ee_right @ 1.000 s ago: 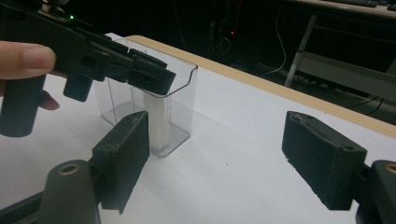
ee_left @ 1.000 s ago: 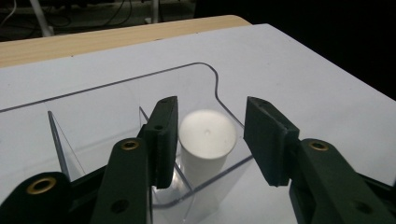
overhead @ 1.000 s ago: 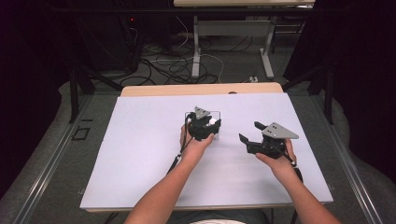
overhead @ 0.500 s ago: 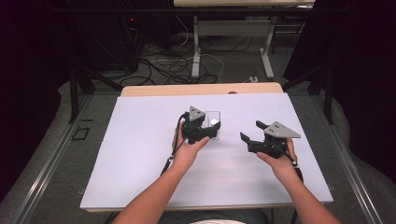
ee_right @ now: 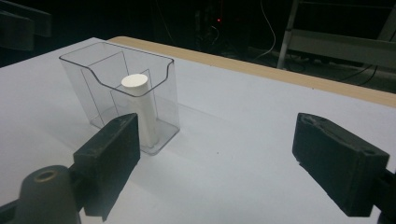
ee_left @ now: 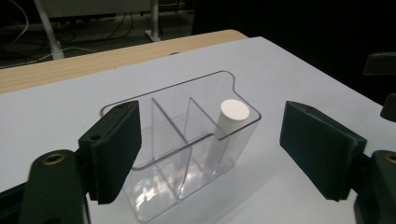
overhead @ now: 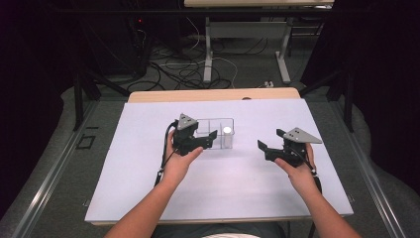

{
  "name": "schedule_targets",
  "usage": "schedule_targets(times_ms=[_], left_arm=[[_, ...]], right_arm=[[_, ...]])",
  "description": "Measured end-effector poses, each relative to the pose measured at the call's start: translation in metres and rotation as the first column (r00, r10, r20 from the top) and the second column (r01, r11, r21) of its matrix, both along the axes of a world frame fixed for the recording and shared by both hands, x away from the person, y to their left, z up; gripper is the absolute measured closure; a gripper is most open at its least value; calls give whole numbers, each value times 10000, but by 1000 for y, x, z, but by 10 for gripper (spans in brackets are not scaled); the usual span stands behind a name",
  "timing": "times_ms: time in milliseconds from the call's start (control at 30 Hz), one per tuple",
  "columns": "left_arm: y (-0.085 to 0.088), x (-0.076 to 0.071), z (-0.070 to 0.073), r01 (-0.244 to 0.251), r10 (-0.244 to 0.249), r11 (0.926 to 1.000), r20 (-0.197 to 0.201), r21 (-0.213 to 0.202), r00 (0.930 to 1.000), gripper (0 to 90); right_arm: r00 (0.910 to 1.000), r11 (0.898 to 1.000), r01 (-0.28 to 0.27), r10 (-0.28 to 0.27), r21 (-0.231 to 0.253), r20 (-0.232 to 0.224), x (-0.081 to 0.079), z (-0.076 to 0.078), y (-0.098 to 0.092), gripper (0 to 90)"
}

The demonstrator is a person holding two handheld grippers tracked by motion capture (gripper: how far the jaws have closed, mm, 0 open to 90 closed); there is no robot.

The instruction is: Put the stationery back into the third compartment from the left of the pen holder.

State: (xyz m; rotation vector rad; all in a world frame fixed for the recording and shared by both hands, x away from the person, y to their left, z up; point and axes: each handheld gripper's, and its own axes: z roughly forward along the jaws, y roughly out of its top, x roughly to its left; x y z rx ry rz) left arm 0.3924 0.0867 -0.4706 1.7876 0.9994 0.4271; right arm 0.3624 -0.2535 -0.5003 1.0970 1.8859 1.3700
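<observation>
Clear box [ee_left: 187,154] (holding white cylinder [ee_left: 229,126]) just ahead of left tool [ee_left: 210,158]; untouched

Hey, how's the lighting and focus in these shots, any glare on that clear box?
High view: white table cover brightly lit, dark surroundings, picture soft. Left gripper view: clear box fairly sharp, with bright glare patches low in its walls; the near black pads slightly blurred. Right gripper view: the box casts a faint shadow on the cover; white cylinder evenly lit, background dim.
</observation>
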Motion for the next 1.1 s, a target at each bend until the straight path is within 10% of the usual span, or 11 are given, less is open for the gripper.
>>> schedule_targets(times_ms=[667, 1100], left_arm=[[66, -21, -17, -550, 558, 9981, -306, 259, 9980, 4], [107, -26, -28, -1786, 1784, 9839, -454, 6, 9829, 3]], right_arm=[[9979, 9998, 221, -222, -24, -614, 3, -9, -5, 32], [9955, 9986, 496, -509, -182, -804, 6, -16, -11, 0]])
